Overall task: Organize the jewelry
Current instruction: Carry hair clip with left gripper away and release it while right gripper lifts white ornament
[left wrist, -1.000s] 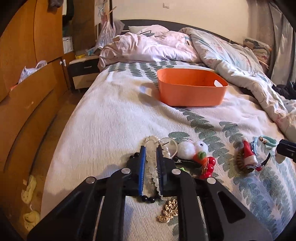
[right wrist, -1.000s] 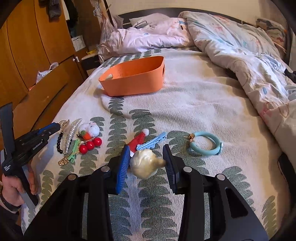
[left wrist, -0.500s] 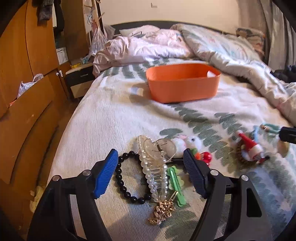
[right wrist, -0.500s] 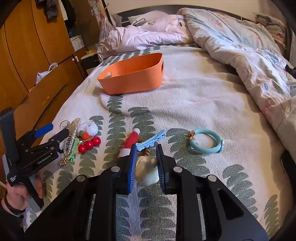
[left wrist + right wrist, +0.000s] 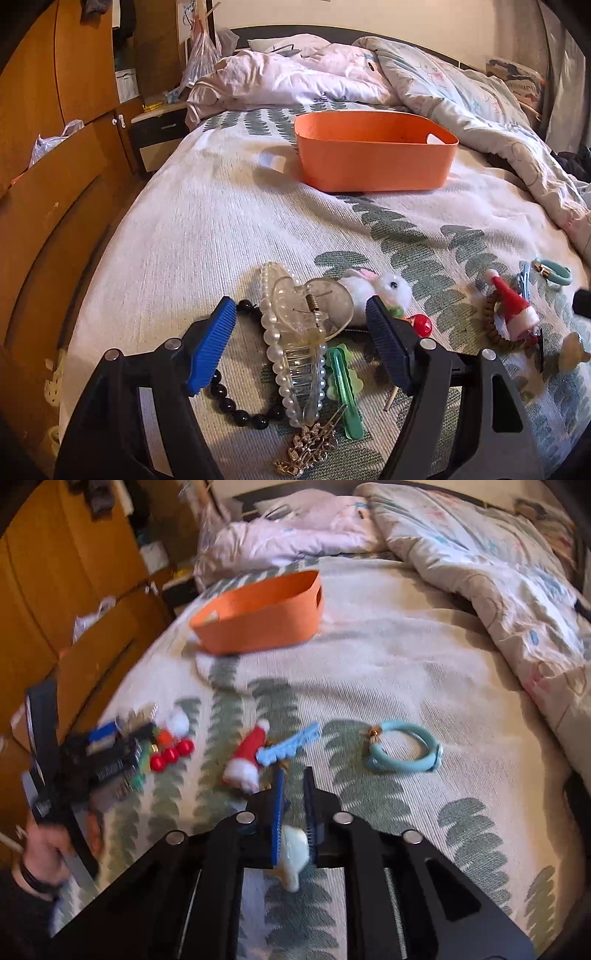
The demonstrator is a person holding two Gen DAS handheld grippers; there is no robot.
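My left gripper (image 5: 300, 314) stands open just above the bedspread, its fingers either side of a clear claw clip (image 5: 310, 321) and a pearl clip (image 5: 273, 332) without touching them. A black bead bracelet (image 5: 236, 402), a green clip (image 5: 345, 384) and a gold chain (image 5: 310, 450) lie close by. My right gripper (image 5: 294, 775) is shut on a cream-white hair piece (image 5: 293, 853), held well back between the pads. A Santa hat clip (image 5: 247, 757), a blue clip (image 5: 288, 744) and a teal bracelet (image 5: 404, 751) lie ahead of it. The orange basket (image 5: 373, 162) sits farther up the bed.
A white plush bunny (image 5: 384, 288) and red berries (image 5: 423, 325) lie beside the left gripper. A crumpled duvet (image 5: 461, 96) fills the bed's far and right side. A wooden wardrobe (image 5: 44, 147) and nightstand (image 5: 159, 129) line the left. A hand (image 5: 44, 845) holds the left gripper.
My left gripper went from shut to wide open and came down over the clear and pearl clips. My right gripper closed on the cream hair piece, which now sits deeper between its fingers.
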